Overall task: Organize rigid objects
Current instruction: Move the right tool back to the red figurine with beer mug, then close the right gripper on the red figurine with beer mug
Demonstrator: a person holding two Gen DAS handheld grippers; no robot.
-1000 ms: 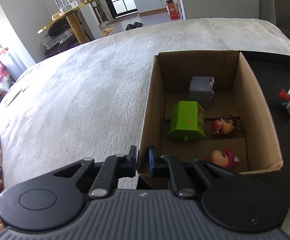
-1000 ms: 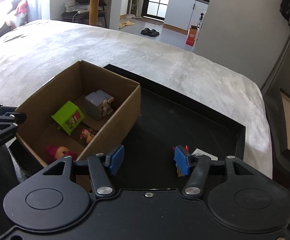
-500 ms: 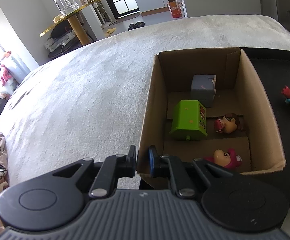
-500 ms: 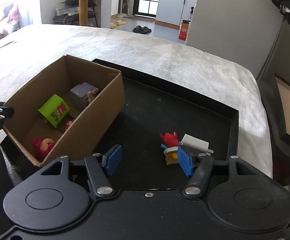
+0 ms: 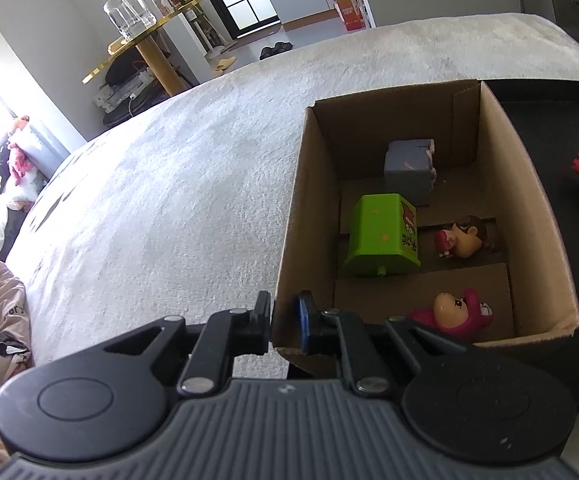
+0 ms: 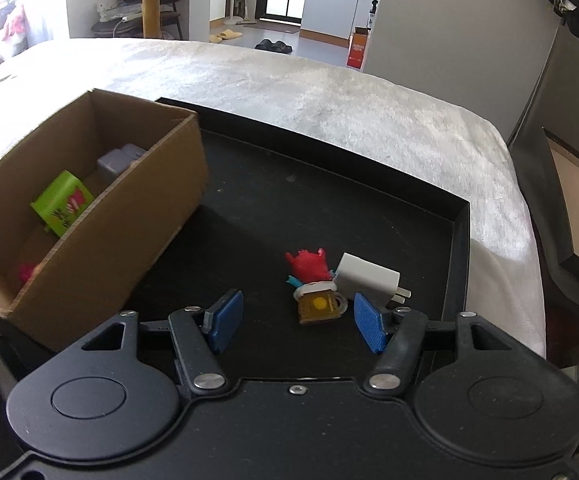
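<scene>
Toys sit sorted inside the cardboard box (image 5: 525,216), which stands at the left end of a black tray (image 6: 459,216) on my pale plush-covered bed (image 6: 329,92). My left gripper (image 5: 285,322) is clamped on the box's near left corner, one finger outside the wall and the blue pad (image 5: 302,322) inside. Within the box lie a grey block toy (image 5: 407,170) toward the far wall, a green box toy (image 5: 381,236) tipped on its side near the middle, a small brown-haired figure (image 5: 463,236) just beside it to the right, and a pink figure (image 5: 455,312) near the front wall. My right gripper (image 6: 295,320) hovers low over the tray with its blue pads spread wide, holding nothing. Just ahead of it, on the tray floor well apart from the box, rest a red figure (image 6: 307,266), a small amber mug charm (image 6: 318,306) touching it, and a white charger plug (image 6: 367,280) close against both, near my right finger. Beyond the bed, a gold side table (image 5: 145,36) carries a glass jar (image 5: 127,10).
</scene>
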